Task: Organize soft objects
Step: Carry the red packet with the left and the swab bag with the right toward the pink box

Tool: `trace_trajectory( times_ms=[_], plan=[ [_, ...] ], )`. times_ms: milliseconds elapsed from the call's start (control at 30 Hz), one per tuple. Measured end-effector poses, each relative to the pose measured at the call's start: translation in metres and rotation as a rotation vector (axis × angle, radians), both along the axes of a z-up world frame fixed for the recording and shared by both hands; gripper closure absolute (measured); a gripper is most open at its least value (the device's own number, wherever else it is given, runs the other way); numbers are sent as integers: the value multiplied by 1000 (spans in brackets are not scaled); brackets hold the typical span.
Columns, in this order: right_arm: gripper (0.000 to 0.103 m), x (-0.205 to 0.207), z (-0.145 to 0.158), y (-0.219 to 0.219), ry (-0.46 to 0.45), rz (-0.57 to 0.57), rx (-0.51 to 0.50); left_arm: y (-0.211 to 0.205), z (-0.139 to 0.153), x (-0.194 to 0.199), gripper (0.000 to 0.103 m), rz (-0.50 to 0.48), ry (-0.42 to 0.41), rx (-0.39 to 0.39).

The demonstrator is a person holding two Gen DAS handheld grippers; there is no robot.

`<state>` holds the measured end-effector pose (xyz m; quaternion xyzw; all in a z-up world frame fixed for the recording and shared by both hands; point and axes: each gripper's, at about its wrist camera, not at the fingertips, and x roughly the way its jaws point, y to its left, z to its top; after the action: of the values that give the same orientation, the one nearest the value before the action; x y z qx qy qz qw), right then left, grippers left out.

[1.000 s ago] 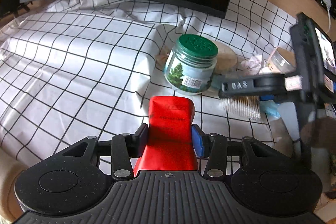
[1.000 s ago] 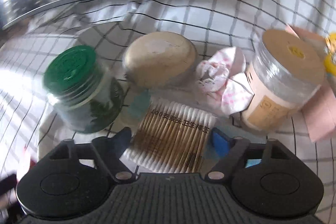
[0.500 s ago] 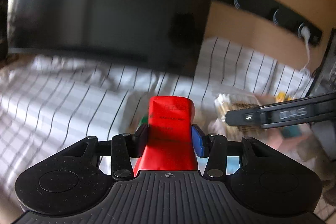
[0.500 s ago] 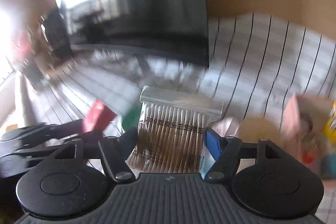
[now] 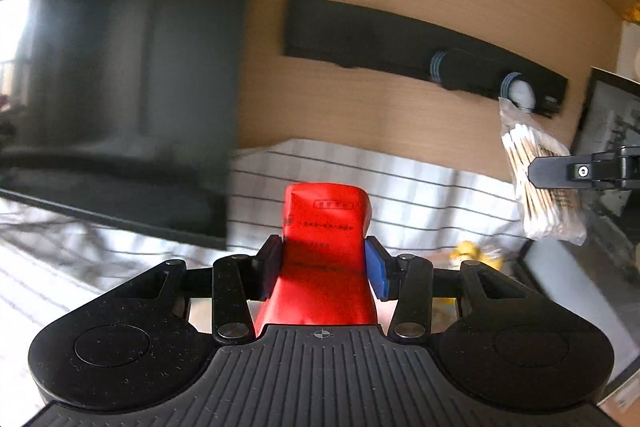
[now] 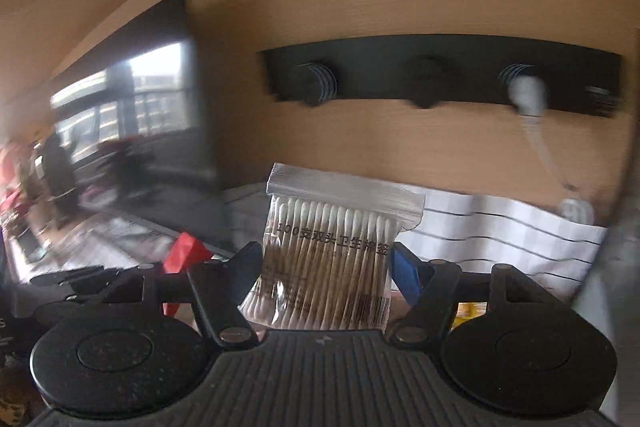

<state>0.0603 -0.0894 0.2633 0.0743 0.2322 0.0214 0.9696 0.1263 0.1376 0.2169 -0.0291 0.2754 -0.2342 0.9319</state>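
Note:
My left gripper (image 5: 325,259) is shut on a red soft packet (image 5: 326,227) and holds it up in the air above the checked cloth (image 5: 420,195). My right gripper (image 6: 326,267) is shut on a clear bag of cotton swabs (image 6: 328,259), also lifted. In the left wrist view the swab bag (image 5: 540,183) hangs at the right in the right gripper's fingers (image 5: 560,173). In the right wrist view the red packet (image 6: 184,253) shows at the lower left, held by the left gripper.
A dark monitor (image 5: 112,87) stands at the left on the cloth. A black hook rail (image 6: 440,71) with a white plug (image 6: 526,93) runs along the wooden wall. Something yellow (image 5: 468,251) lies low at the right.
Both grippers have risen and tilted up from the table with their loads. The jars and the tissue have dropped out of view; the wall and the hook rail now fill the frames.

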Motion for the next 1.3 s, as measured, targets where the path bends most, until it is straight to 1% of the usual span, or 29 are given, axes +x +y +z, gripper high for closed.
trace_trajectory(
  times_ms=[133, 233, 433, 600, 633, 667, 700, 733, 767, 833, 867, 900, 933, 1033, 1067, 1133, 1200, 1300],
  plan=[
    [34, -9, -12, -41, -15, -88, 31, -47, -8, 1, 54, -51, 54, -35],
    [33, -18, -25, -70, -18, -148, 42, -85, -22, 3, 54, -95, 114, -52],
    [33, -19, -49, -98, -5, -184, 75, -153, -56, 12, 54, -167, 204, -14],
    [33, -10, -65, -115, 7, -211, 116, -189, -83, 23, 53, -165, 282, -45],
    [33, -6, -68, -119, 11, -219, 125, -193, -92, 27, 53, -174, 309, -63],
    [33, -3, -72, -121, 16, -223, 135, -196, -103, 30, 52, -197, 357, -96],
    [33, -1, -76, -124, 25, -224, 149, -198, -116, 35, 49, -223, 426, -126],
    [33, 0, -80, -126, 33, -226, 162, -201, -125, 38, 44, -234, 473, -133],
    [33, 2, -84, -128, 42, -227, 173, -204, -133, 37, 42, -230, 486, -102],
    [33, 7, -91, -129, 62, -230, 183, -211, -137, 30, 42, -228, 455, 12],
    [33, 9, -94, -130, 72, -231, 185, -214, -137, 25, 42, -239, 426, 63],
    [33, 12, -97, -130, 83, -234, 187, -214, -135, 21, 42, -244, 402, 91],
    [33, 14, -98, -129, 93, -233, 188, -213, -131, 20, 40, -243, 392, 93],
    [33, 20, -100, -124, 100, -220, 178, -199, -110, 15, 38, -236, 338, 43],
    [33, 23, -100, -121, 101, -214, 172, -193, -101, 14, 42, -224, 298, 33],
    [33, 29, -99, -115, 110, -205, 173, -183, -87, 12, 43, -195, 263, 6],
    [33, 40, -100, -109, 131, -193, 180, -166, -78, 10, 43, -196, 255, -47],
    [33, 50, -96, -103, 127, -199, 173, -160, -80, 12, 43, -205, 278, -77]
  ],
)
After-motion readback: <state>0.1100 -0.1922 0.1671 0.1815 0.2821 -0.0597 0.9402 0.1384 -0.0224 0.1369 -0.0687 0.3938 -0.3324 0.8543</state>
